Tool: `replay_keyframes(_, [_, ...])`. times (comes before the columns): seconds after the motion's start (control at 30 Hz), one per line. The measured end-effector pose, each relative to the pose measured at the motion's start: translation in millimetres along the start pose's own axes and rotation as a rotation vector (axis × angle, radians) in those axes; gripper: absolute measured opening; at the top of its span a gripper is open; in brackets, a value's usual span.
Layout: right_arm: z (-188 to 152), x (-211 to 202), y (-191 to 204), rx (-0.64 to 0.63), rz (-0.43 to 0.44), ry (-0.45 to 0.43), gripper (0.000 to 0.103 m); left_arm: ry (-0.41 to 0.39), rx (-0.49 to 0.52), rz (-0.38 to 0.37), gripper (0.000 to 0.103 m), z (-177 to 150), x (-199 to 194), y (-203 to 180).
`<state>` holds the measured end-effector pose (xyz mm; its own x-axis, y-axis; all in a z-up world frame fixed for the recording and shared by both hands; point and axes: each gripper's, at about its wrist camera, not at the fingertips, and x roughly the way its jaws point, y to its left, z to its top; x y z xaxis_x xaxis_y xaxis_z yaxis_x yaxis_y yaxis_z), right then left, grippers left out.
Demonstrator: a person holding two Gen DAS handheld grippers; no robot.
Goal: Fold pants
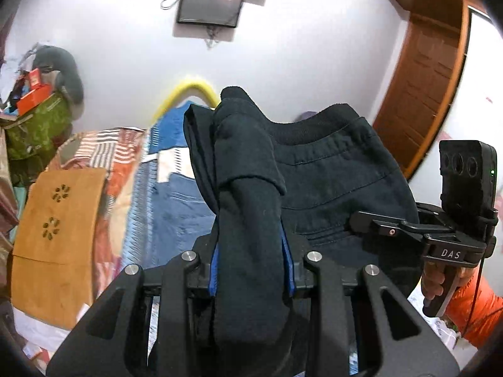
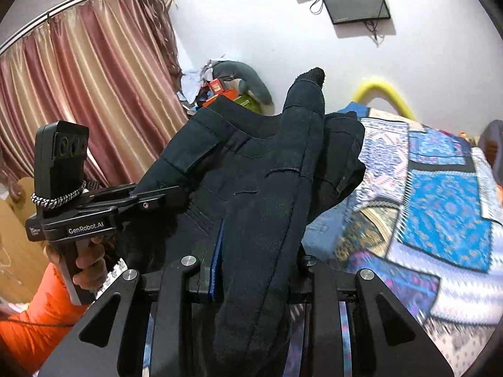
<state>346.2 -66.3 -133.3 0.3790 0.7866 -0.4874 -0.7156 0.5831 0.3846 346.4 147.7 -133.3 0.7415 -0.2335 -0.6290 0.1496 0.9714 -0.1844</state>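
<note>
Holding dark navy pants (image 1: 330,169) aloft between two handheld grippers, above a bed.

Nearest each lens, the left gripper (image 1: 251,270) and the right gripper (image 2: 254,264) each have their blue-padded jaws closed on a bunched fold of the pants, the fabric rising upright out of the jaws. The waistband stretches between the two tools, off the surface. Below and beyond lies a blue patchwork bedspread (image 2: 440,188). Farther back stand a yellow curved bed frame (image 1: 188,89), pink curtains (image 2: 78,94), and a wall-mounted screen (image 1: 210,6).
</note>
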Motion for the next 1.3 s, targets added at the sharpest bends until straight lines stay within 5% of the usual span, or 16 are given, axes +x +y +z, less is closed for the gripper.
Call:
replay_keyframes(0.37, [13, 111, -34, 0.025, -0.008, 0.099, 0.026, 0.094, -0.108, 0.027, 0.031, 2, 100, 93])
replay_keyframes(0.83, [-22, 226, -98, 0.045, -0.108, 0.359, 0.028, 0.298, -0.245, 0.015, 0.034, -62, 249, 166])
replay_keyframes(1.07, [-25, 209, -95, 0.009, -0.158, 0.387, 0.039, 0.29, -0.214, 0.057, 0.041, -66, 235, 169])
replay_keyframes(1.3, [-26, 153, -88, -0.034, -0.266, 0.381, 0.042, 0.321, -0.164, 0.234, 0.041, -66, 186, 158])
